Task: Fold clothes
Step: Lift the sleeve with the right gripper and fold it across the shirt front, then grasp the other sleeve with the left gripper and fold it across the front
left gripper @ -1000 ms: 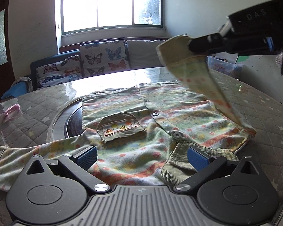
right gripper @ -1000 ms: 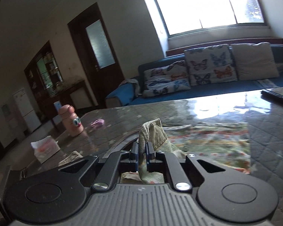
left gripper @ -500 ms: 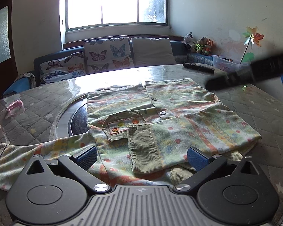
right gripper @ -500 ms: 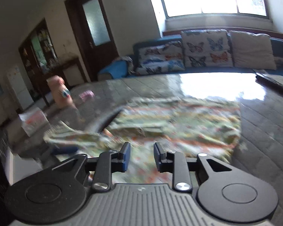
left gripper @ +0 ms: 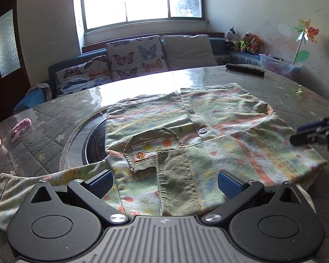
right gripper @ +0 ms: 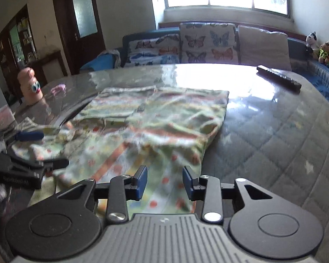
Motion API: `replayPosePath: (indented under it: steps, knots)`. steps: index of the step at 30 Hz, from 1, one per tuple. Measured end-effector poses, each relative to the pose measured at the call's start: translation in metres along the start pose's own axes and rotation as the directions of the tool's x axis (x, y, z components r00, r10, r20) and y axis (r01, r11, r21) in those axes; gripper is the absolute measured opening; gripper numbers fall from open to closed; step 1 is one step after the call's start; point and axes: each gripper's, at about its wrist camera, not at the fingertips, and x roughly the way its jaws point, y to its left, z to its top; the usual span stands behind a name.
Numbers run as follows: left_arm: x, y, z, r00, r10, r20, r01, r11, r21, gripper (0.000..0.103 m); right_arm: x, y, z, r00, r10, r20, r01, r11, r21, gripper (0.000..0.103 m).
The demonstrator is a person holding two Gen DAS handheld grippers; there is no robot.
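A small pale green patterned shirt (left gripper: 208,127) lies flat on the quilted table, buttons up. Its right sleeve is folded across the front, the corduroy cuff (left gripper: 175,175) lying near the chest pocket. Its left sleeve (left gripper: 33,184) stretches out to the left. My left gripper (left gripper: 164,182) is open and empty, low over the shirt's near edge. My right gripper (right gripper: 164,180) is open and empty above the shirt's right side (right gripper: 153,120); it also shows in the left wrist view (left gripper: 311,133) at the right edge.
A round dark inset (left gripper: 94,138) lies under the shirt's left part. A remote control (left gripper: 244,69) lies at the far right of the table (right gripper: 274,131). A pink figure bottle (right gripper: 30,86) and a small pink item (left gripper: 22,125) stand at the left. A sofa with cushions is behind.
My right gripper carried the right sleeve over the shirt's front, let it go and opened, then drew back to the right. My left gripper stayed open and still.
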Motion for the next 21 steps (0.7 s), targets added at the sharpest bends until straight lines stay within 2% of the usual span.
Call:
replayPosePath:
  steps: [3,7,13,18,21]
  knots:
    - [0.007,-0.001,-0.001,0.999,0.036,-0.016,-0.036,0.999,0.008,0.103,0.017,-0.005,0.013,0.999,0.009,0.035,-0.009,1.0,0.006,0.042]
    - [0.011,0.002,-0.005,0.997,0.075,-0.023,-0.075,0.997,0.013,0.103,0.047,-0.009,0.016,1.0,-0.002,0.001,0.002,1.0,0.008,0.043]
    - [-0.002,0.018,-0.003,0.993,0.119,0.005,-0.119,0.993,-0.026,0.103,0.045,-0.002,0.01,1.0,-0.004,0.009,0.004,1.0,-0.03,0.055]
    - [-0.022,0.052,-0.006,0.972,0.235,0.02,-0.231,0.965,-0.122,0.103,0.035,0.008,0.009,1.0,0.006,0.025,-0.005,0.998,-0.059,0.067]
    - [-0.032,0.08,-0.012,0.94,0.342,0.008,-0.335,0.923,-0.189,0.103,0.029,0.014,0.008,0.999,0.02,0.032,-0.018,0.997,-0.072,0.068]
